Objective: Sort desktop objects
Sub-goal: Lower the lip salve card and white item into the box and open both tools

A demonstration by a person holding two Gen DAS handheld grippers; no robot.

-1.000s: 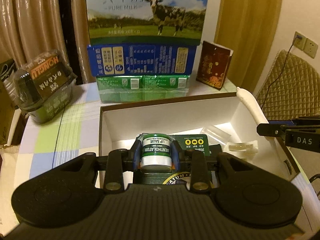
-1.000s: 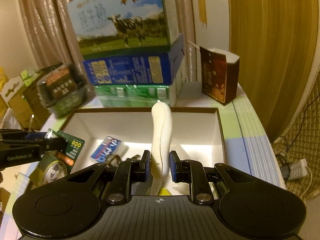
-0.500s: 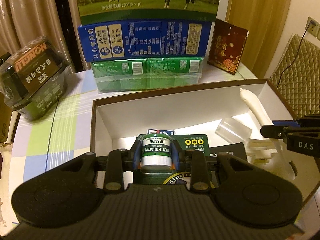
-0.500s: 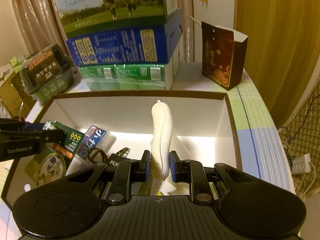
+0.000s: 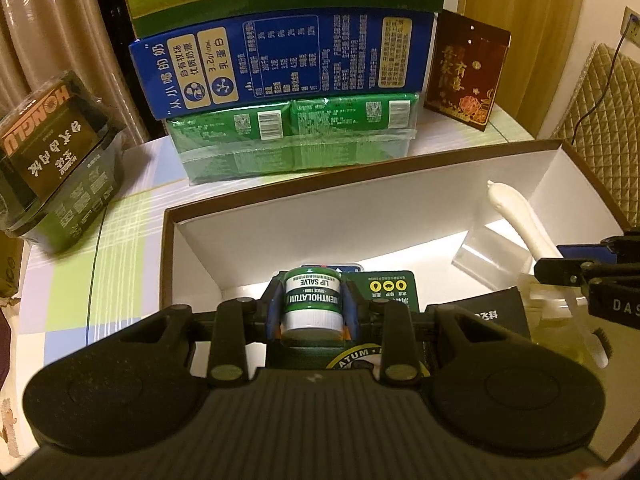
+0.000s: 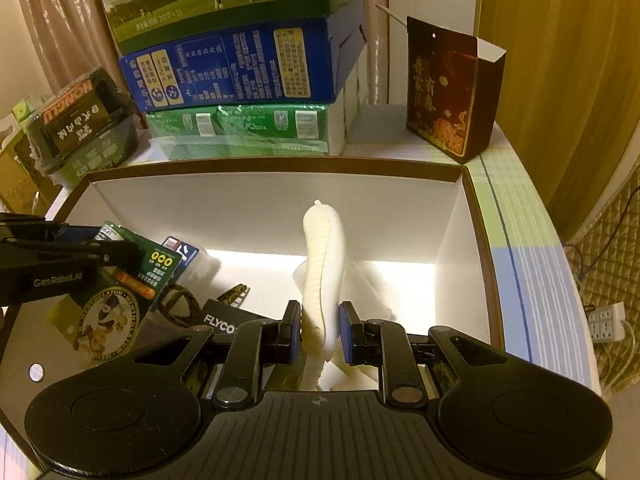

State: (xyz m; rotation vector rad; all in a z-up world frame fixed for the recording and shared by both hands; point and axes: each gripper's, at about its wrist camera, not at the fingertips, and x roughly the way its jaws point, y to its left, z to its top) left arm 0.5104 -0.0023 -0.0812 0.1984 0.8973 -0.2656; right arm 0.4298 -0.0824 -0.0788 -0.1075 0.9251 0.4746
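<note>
Your left wrist camera looks steeply down along its fingers into the left half of the white-lined box (image 5: 256, 240), close above it. Your right wrist camera does likewise over the right half. Both face the stacked milk cartons (image 6: 236, 68) behind, and each catches the other gripper at its frame edge

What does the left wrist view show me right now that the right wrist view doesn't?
Left wrist only: the lip salve tin clamped between the left gripper fingers, and a clear plastic piece. Right wrist only: the right gripper shut on the white ridged piece, a coiled cord and a power strip. Both: the white box, stacked milk cartons, dark red bag.
</note>
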